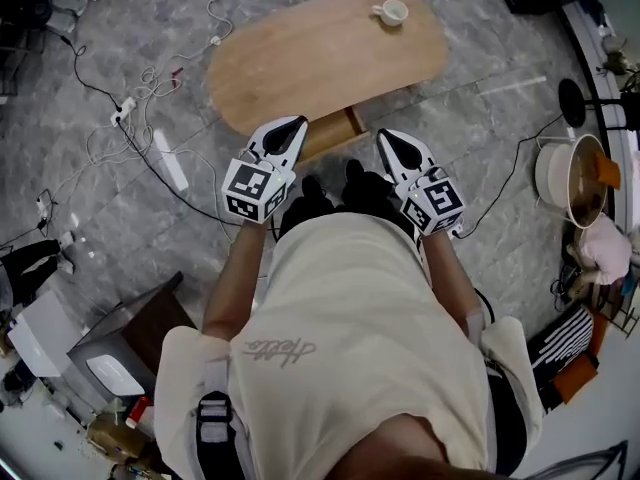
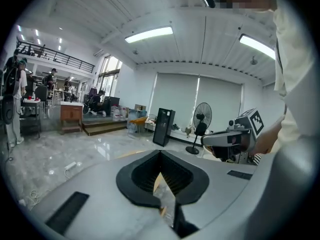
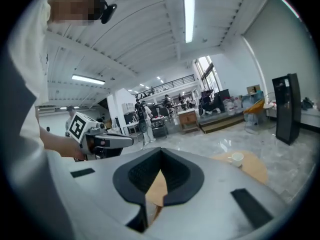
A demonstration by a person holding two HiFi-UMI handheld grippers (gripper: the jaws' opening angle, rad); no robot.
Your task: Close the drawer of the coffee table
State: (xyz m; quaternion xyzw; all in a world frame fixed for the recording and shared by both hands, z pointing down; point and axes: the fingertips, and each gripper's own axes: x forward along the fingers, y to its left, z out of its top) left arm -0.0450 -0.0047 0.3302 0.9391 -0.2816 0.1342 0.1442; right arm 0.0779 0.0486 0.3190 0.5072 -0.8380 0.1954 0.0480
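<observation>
Drawer [image 1: 327, 136] ajar under coffee table [image 1: 300, 63], cup [image 1: 392, 11] on top, cables [image 1: 140, 93] beside, left gripper [image 1: 296, 124] and right gripper [image 1: 385, 138] fingers closed, empty.

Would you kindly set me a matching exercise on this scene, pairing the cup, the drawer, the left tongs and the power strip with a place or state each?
1 cup
2 drawer
3 left tongs
4 power strip

A shut, holding nothing
B on the floor, left of the coffee table
C on the table top
D sticking out under the table's near edge

Pairs: 1-C, 2-D, 3-A, 4-B
</observation>
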